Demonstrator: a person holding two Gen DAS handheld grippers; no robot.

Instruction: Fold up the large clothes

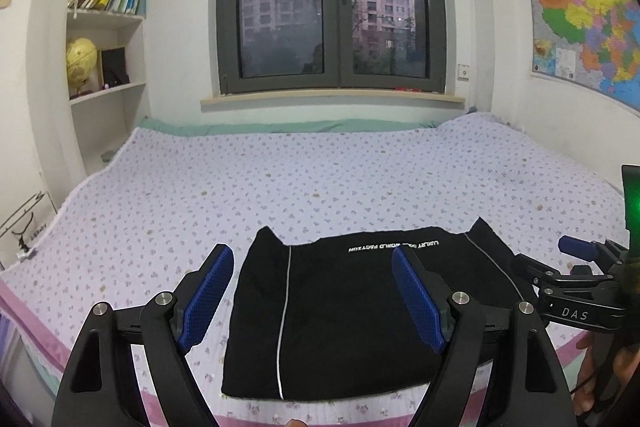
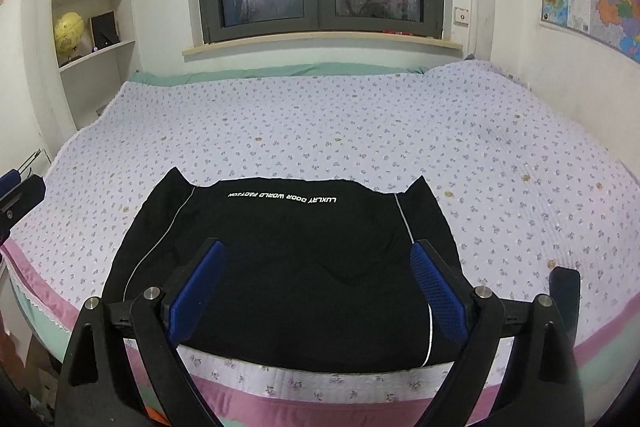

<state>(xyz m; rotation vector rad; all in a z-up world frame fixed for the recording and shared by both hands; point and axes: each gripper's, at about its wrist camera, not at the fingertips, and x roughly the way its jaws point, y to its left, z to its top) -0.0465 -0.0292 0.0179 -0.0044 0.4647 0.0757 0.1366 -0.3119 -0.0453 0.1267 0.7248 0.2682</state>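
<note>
A black garment [image 1: 344, 311] with white piping and white lettering lies folded into a flat rectangle at the near edge of the bed; it also shows in the right wrist view [image 2: 288, 267]. My left gripper [image 1: 312, 267] is open and empty, held above the garment's left part. My right gripper [image 2: 318, 255] is open and empty, held above the garment's near middle. The right gripper also shows at the right edge of the left wrist view [image 1: 576, 259].
The bed [image 2: 360, 131] has a lilac flowered cover with a pink hem. A bookshelf [image 1: 108, 27] with a yellow globe stands at the left, a window [image 1: 332, 7] behind, and a wall map [image 1: 588, 27] at the right.
</note>
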